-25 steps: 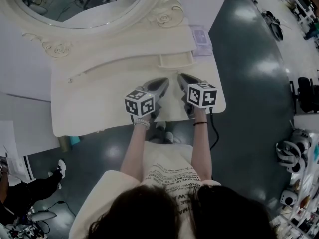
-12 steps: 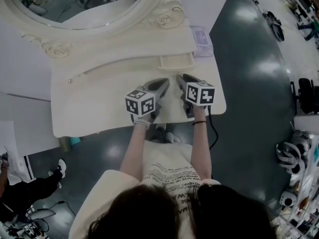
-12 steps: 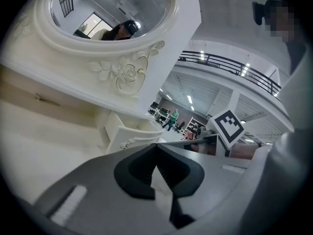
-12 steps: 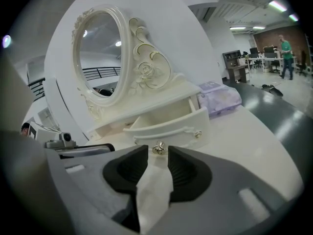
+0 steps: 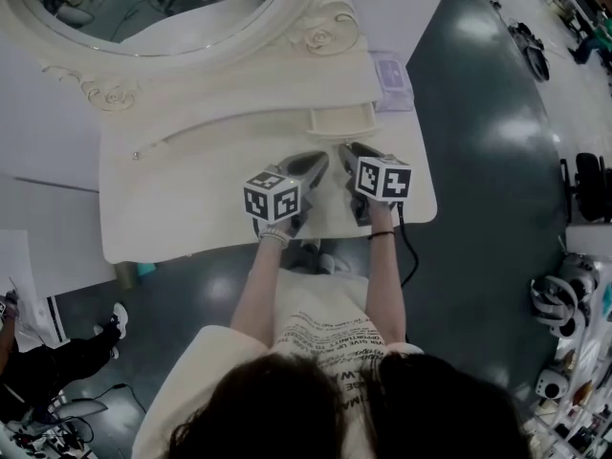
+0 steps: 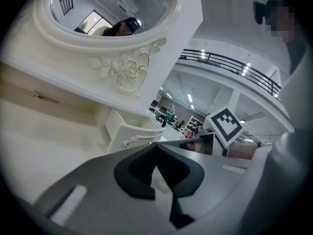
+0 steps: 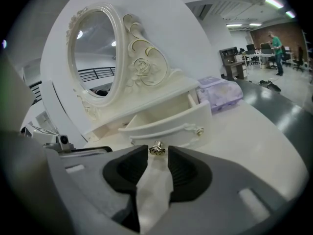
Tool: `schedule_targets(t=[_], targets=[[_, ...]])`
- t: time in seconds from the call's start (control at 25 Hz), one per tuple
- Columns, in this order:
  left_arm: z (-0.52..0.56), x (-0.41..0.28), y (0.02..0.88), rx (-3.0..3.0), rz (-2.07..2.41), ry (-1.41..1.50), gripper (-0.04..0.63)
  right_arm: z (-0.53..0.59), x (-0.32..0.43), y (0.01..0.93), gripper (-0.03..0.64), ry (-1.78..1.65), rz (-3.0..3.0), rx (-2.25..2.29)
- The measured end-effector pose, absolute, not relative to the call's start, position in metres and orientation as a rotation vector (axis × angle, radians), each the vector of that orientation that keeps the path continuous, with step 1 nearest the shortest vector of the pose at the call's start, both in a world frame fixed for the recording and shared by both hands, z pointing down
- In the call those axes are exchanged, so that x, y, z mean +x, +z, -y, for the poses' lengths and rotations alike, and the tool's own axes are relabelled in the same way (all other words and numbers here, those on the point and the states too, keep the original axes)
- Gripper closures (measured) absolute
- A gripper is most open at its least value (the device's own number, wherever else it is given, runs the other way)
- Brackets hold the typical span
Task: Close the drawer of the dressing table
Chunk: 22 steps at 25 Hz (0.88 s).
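Found the drawer (image 7: pixel 168 126) pulled open from the right end of the low shelf under the mirror (image 7: pixel 95 53), with its curved front out over the top of the dressing table (image 5: pixel 191 199). Saw a small gold knob-like piece (image 7: pixel 156 149) just in front of that drawer front, right between the tips of the right gripper (image 7: pixel 157 154). Noted those jaws apart, having just been opening, with the pads on either side of the gold piece and not pressing on it. Could not place the piece as part of the drawer or as loose on the top. Made out the left gripper (image 6: pixel 155 146) just beside the right one, low over the tabletop, jaw tips together on nothing, aimed toward the same drawer. Spotted a lilac packet (image 5: pixel 390 73) at the table's right edge, just beyond the drawer
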<state>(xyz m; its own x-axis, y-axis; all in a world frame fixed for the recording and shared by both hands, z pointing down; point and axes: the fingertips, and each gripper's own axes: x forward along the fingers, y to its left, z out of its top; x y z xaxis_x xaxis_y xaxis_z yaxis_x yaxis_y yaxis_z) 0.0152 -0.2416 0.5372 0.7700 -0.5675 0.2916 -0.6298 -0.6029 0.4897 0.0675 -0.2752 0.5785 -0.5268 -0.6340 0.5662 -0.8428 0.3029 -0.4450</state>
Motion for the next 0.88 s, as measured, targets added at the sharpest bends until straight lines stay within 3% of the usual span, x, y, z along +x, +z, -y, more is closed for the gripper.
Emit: schedule_targets(t=[0.88], targets=[[0.2488, 0.0167, 0.5409, 2.372, 0.883, 0.143, 0.603, 0.2825, 0.0656, 0.5793, 0.515, 1.051, 2.273, 1.329]])
